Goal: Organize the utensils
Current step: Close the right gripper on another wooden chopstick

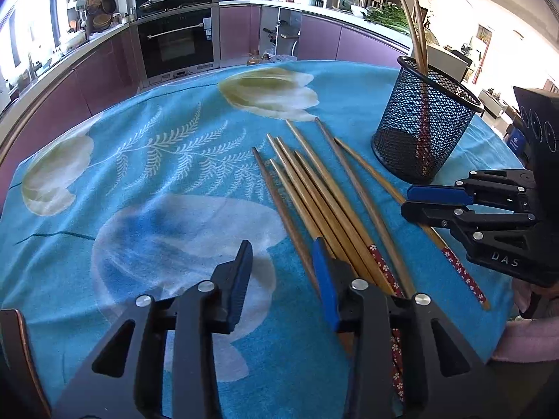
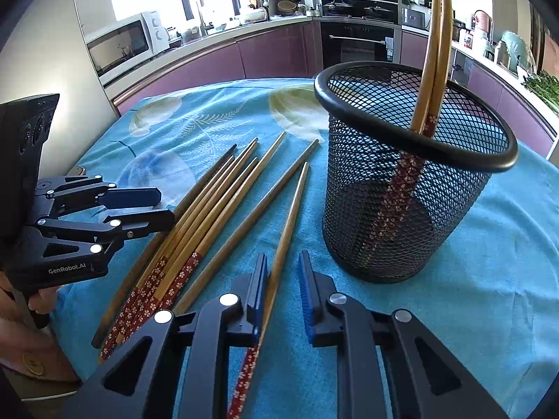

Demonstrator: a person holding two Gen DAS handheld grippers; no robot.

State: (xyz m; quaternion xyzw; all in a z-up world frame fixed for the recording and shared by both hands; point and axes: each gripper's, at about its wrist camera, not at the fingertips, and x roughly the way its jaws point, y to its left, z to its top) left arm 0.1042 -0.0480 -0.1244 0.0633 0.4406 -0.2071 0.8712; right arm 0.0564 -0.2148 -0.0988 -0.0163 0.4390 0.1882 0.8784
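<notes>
Several wooden chopsticks (image 1: 325, 202) with red flowered ends lie in a loose bundle on the blue flowered cloth (image 1: 157, 174); they also show in the right wrist view (image 2: 216, 209). A black mesh cup (image 2: 412, 181) stands upright with two chopsticks (image 2: 433, 56) in it; it shows in the left wrist view (image 1: 422, 122) at the right. My right gripper (image 2: 283, 272) is open with its jaws either side of one single chopstick (image 2: 290, 223) lying apart from the bundle. My left gripper (image 1: 283, 258) is open and empty, its right finger over the bundle's near ends.
The cloth covers a table that ends near purple kitchen cabinets (image 1: 241, 31) and an oven (image 1: 174, 38). A microwave (image 2: 122, 42) stands on the counter behind. The mesh cup stands close to the right of my right gripper.
</notes>
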